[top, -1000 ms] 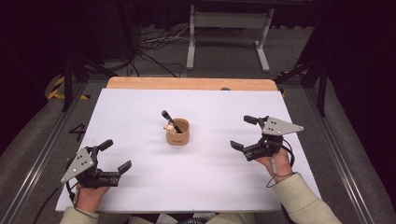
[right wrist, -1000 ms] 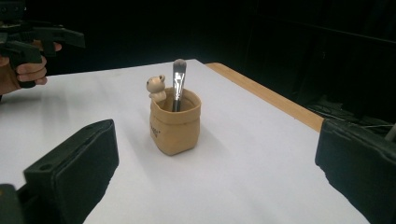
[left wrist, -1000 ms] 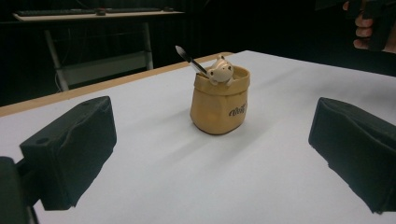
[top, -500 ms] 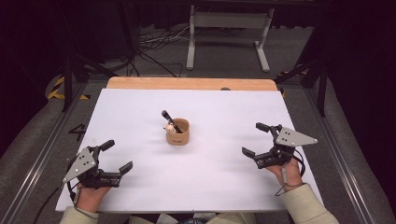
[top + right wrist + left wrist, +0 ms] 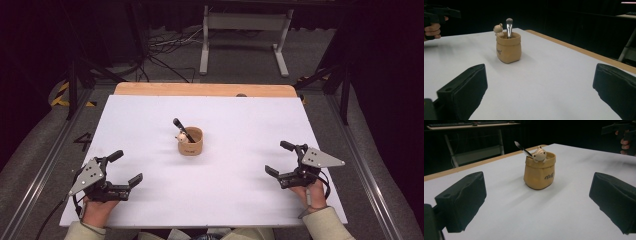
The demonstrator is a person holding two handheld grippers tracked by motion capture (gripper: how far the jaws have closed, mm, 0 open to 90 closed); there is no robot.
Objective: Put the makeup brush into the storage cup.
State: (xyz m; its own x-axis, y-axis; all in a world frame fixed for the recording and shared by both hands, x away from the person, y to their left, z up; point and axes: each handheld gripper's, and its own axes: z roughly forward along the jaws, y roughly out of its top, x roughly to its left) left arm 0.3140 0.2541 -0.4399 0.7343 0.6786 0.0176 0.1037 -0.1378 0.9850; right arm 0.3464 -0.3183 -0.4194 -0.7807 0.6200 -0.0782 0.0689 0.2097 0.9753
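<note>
While the brush (image 5: 178,124) leans in the tan pot (image 5: 190,142), left claw (image 5: 126,167) and right claw (image 5: 280,159) wide, empty, well apart.

A tan pot (image 5: 190,143) with dark lettering, a cream figurine (image 5: 539,154) and a black-handled brush (image 5: 509,27) is set on a white table (image 5: 240,190) edged in light wood

This is a recording studio or lab: black curtains (image 5: 45,45) ring a white-covered surface (image 5: 150,125), loose cables (image 5: 165,45) and a metal stand (image 5: 245,30) sit on grey floor at twelve o'clock, with hazard tape (image 5: 62,95) at ten.
</note>
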